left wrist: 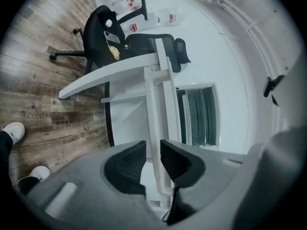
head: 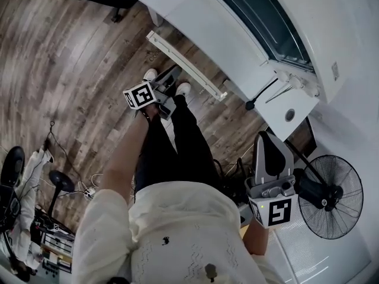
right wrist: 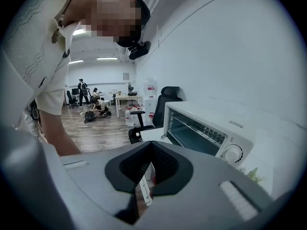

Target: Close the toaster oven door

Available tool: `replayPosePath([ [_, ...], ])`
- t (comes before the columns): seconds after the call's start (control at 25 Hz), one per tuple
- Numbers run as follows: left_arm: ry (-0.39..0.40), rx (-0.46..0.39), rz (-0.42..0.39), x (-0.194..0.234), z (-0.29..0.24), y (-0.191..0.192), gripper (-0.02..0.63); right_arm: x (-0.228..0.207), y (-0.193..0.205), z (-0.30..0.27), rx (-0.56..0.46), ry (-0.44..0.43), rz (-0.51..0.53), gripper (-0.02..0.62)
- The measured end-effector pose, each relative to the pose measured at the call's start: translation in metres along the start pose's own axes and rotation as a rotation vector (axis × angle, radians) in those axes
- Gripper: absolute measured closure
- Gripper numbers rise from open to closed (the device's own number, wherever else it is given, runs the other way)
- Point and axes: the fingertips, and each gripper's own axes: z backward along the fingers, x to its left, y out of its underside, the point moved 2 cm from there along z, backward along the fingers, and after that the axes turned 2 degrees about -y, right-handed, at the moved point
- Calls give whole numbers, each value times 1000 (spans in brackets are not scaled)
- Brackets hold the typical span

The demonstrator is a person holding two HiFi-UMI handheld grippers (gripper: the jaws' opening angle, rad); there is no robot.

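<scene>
While the toaster oven point(right wrist: 206, 128) sits on the desk point(left wrist: 105, 74) with its door point(head: 207, 22) swung open, my left tongs point(left wrist: 153, 145) stand narrowly apart (the door's handle point(left wrist: 160, 95) lines up in their gap), and my right tongs point(right wrist: 151, 148) are pinched together, empty.

The open toaster oven door point(right wrist: 149, 134) juts out level from the oven's front. Its handle bar point(left wrist: 156, 99) stands in the gap between the parted jaws of the left gripper point(left wrist: 152, 153). Left of the door the wood floor point(head: 71, 64) lies open, and an office chair point(left wrist: 103, 37) stands far beyond. On the right, a standing fan point(head: 330, 197) and a black cable point(head: 260, 95) crowd the space near the right gripper point(head: 271, 144).
</scene>
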Motion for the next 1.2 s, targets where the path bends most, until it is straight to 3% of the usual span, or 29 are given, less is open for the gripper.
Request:
replayPosePath([
  [0.2,87,40,122,1,-9,11,508,-3,11,1,40,44,12,584],
  [0.44,201,49,124,-9,-16,13,499,-1,16,-2,51,58,12,584],
  [1.2,299,32,134,-22,-7,-5,526,5,17,-4,75,85,51,584],
])
